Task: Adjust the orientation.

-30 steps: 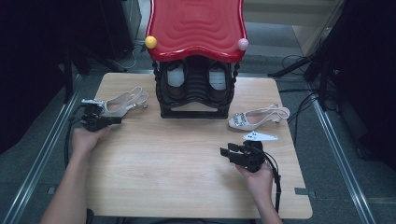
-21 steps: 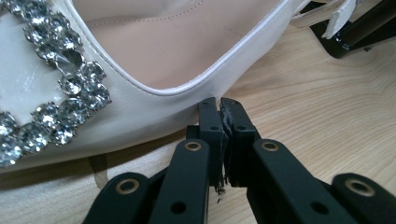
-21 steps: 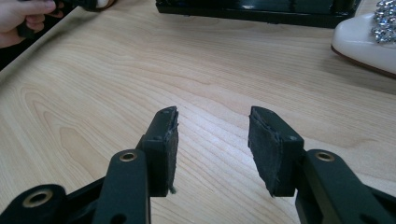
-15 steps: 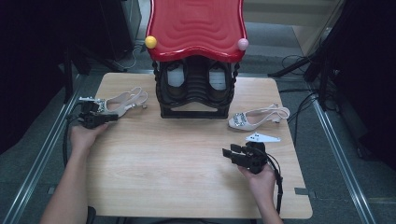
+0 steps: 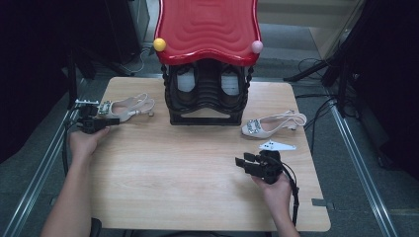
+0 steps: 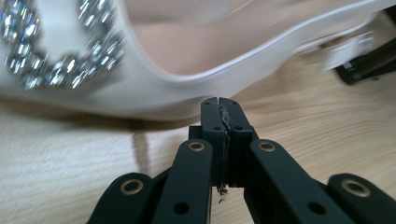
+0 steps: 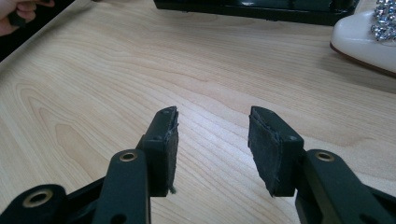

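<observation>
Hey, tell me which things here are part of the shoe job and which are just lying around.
In the job:
- left shoe, at the shut left gripper
- right shoe, on the table
- right gripper, open over bare wood
- shoe rack, likely where the shoes belong

Just lying about:
- cables on the floor
- dark stands beside the table

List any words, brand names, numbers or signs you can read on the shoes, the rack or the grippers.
None can be read.
Left shoe: rhinestone buckle, no lettering visible.
Right shoe: the same; insole too small to tell.
Red-topped shoe rack: plain ridges, no label.
Left gripper and right gripper: bare black fingers, no markings.
</observation>
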{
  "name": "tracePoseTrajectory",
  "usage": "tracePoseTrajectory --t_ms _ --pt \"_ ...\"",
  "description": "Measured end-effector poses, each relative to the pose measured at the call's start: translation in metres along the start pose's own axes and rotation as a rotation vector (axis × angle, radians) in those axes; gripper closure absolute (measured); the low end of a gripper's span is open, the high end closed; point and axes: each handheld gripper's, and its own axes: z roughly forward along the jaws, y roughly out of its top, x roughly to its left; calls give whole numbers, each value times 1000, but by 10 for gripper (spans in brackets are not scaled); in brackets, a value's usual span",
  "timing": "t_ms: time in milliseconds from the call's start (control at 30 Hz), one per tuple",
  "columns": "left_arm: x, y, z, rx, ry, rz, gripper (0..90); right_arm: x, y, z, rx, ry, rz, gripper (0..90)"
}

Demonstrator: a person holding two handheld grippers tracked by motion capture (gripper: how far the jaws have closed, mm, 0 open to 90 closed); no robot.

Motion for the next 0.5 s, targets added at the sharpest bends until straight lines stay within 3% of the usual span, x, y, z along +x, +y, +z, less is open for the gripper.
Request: tracePoseTrajectory --t_ms 167,333,500 --pt "-27 15 -6 -6 29 57 900 1 0 1 5 -3 -11 532" --pt "-46 32 -12 -30 -4 71 900 2 0 1 13 -6 -17 532" --pt "-61 56 -11 -14 -4 95 900 2 2 3 12 0 -26 532"
